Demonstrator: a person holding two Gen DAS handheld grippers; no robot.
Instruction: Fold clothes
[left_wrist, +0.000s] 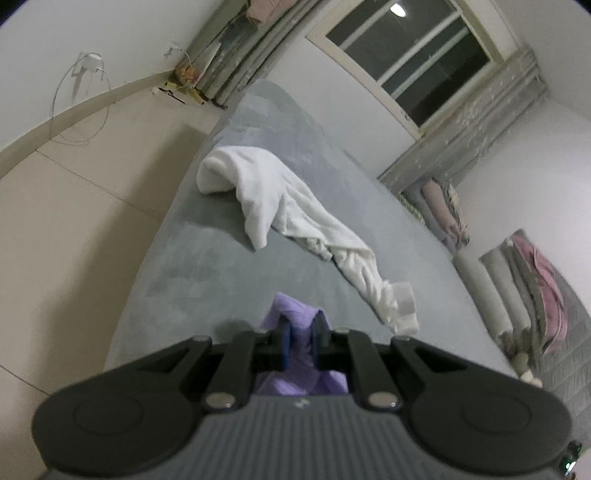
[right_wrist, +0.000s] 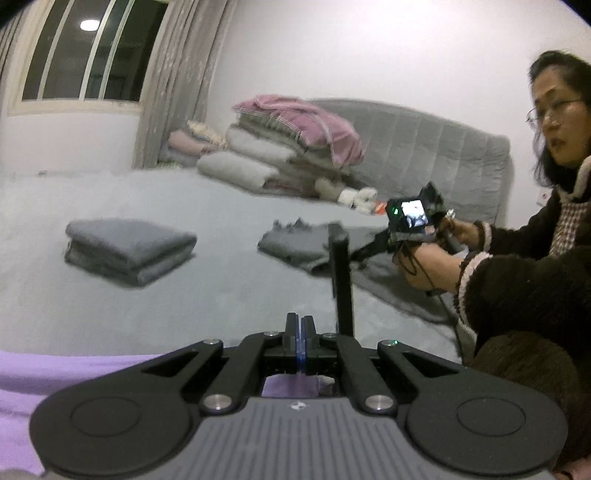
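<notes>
On the grey bed (left_wrist: 192, 229), the left hand-held gripper (left_wrist: 302, 345) pinches a lilac garment (left_wrist: 291, 314); the right hand-held gripper (right_wrist: 299, 345), fingers pressed together, shows nothing between its tips. Beyond the lilac garment, a white garment (left_wrist: 295, 218) lies crumpled and a grey stack (right_wrist: 129, 251) is folded.

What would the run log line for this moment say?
task: fold clothes | left gripper: shut on purple garment | right gripper: shut on purple garment | white garment: unfolded on bed

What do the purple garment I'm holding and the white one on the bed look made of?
Purple garment: thin, smooth, matte fabric, likely a light knit; it drapes softly. White garment: thicker, matte, cotton-like fabric with bulky wrinkles and a ribbed-looking cuff; motion blur leaves both uncertain.
</notes>
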